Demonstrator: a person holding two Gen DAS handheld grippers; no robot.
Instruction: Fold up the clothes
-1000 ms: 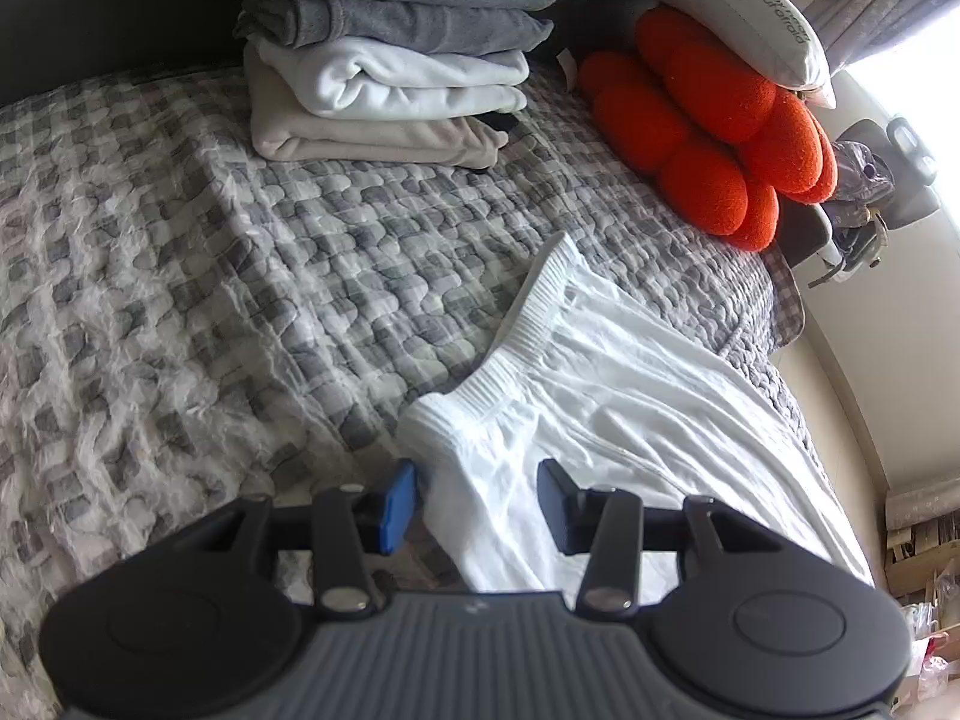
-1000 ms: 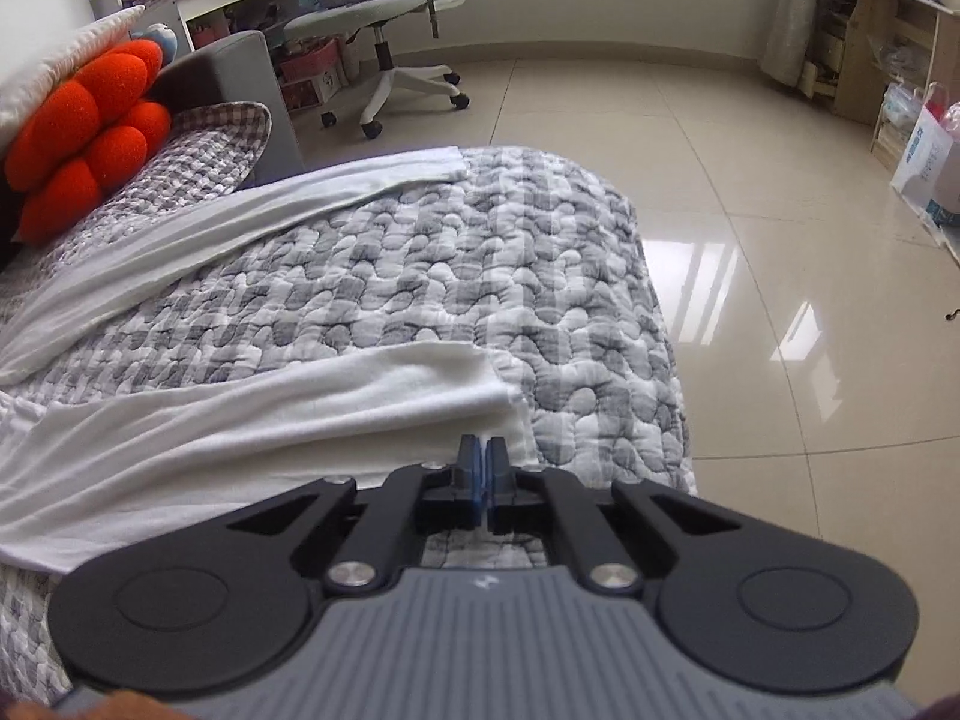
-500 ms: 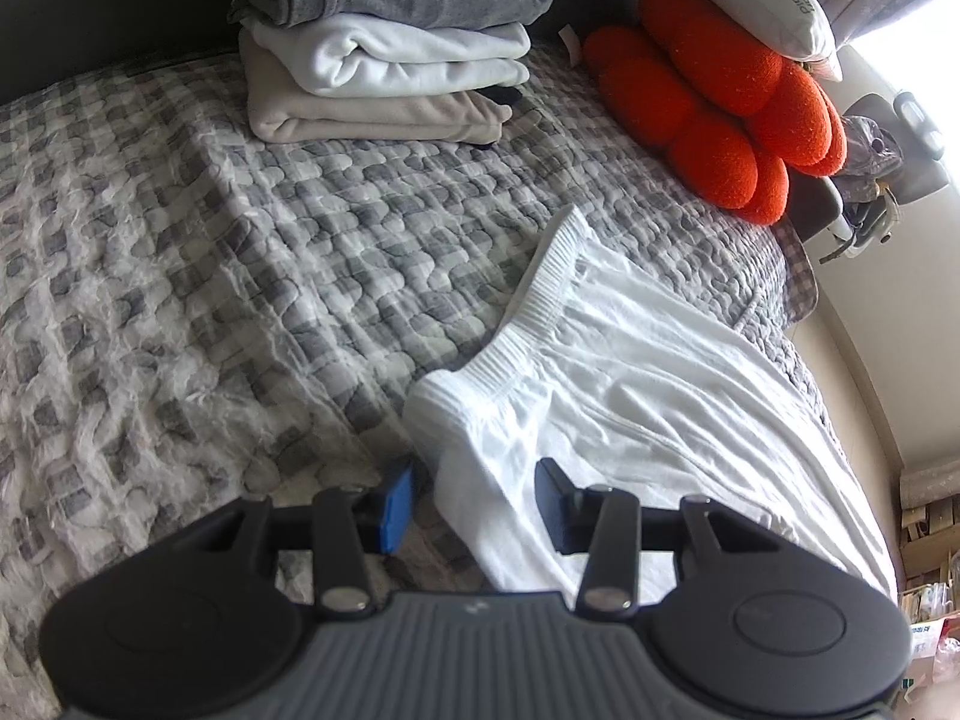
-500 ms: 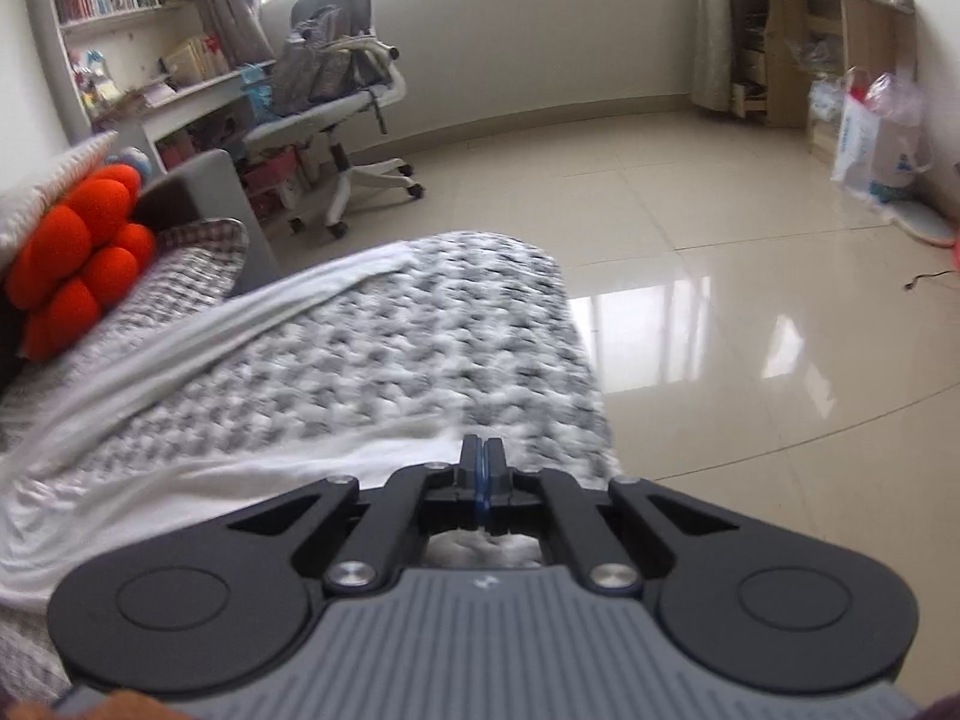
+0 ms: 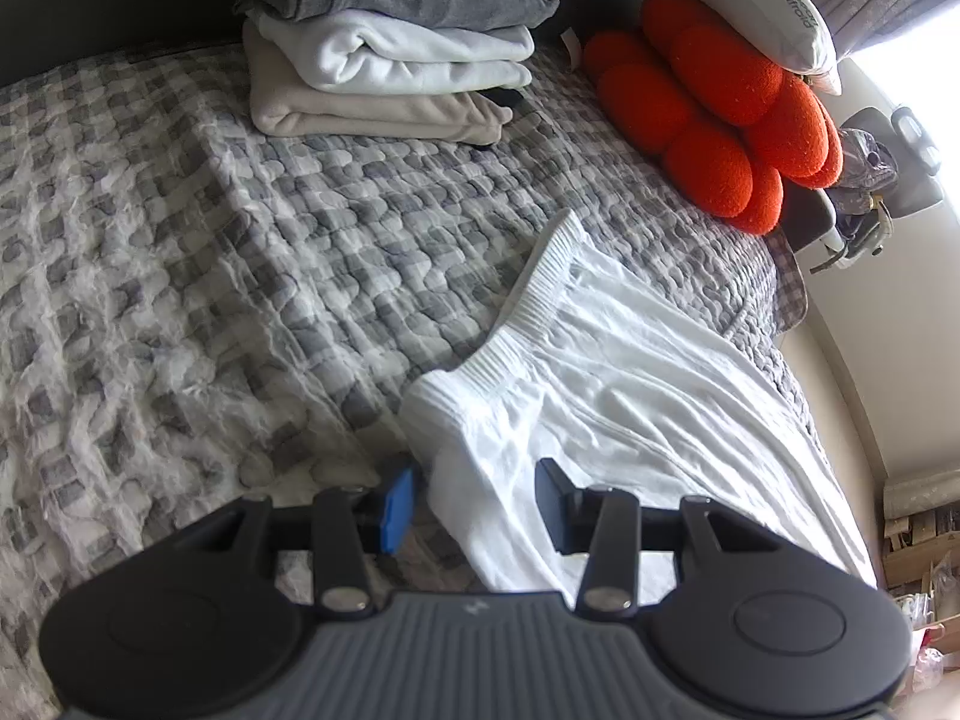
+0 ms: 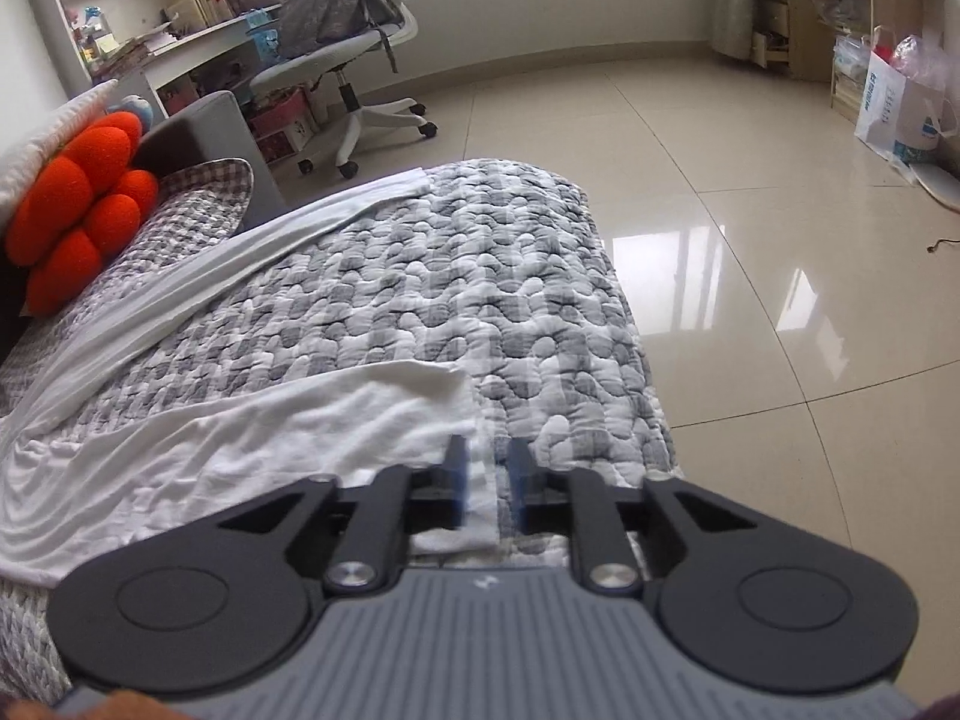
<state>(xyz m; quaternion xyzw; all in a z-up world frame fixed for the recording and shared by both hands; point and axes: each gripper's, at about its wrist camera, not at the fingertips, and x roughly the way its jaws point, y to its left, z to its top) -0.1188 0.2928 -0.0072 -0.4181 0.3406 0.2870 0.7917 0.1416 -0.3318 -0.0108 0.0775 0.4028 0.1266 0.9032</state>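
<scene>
the long white ribbed-waist cotton trousers (image 5: 630, 396) are lying spread across the grey-and-white checked quilted bedspread (image 5: 240, 276). the left gripper (image 5: 474, 501) is hanging released astride the waistband corner. the right gripper (image 6: 487, 483) has just been opening, unclenched, the hem lying between its fingers.

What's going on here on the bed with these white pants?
A person is folding laundry with a hand-held gripper in each hand. A pair of white cotton trousers lies spread on the grey-and-white quilted bedspread. The left hand-held gripper is open around the ribbed waistband corner without pinching it. The right hand-held gripper has just been opening, with a trouser leg hem between its pads, apparently released. A stack of folded grey, white and beige clothes sits farther back.
</scene>
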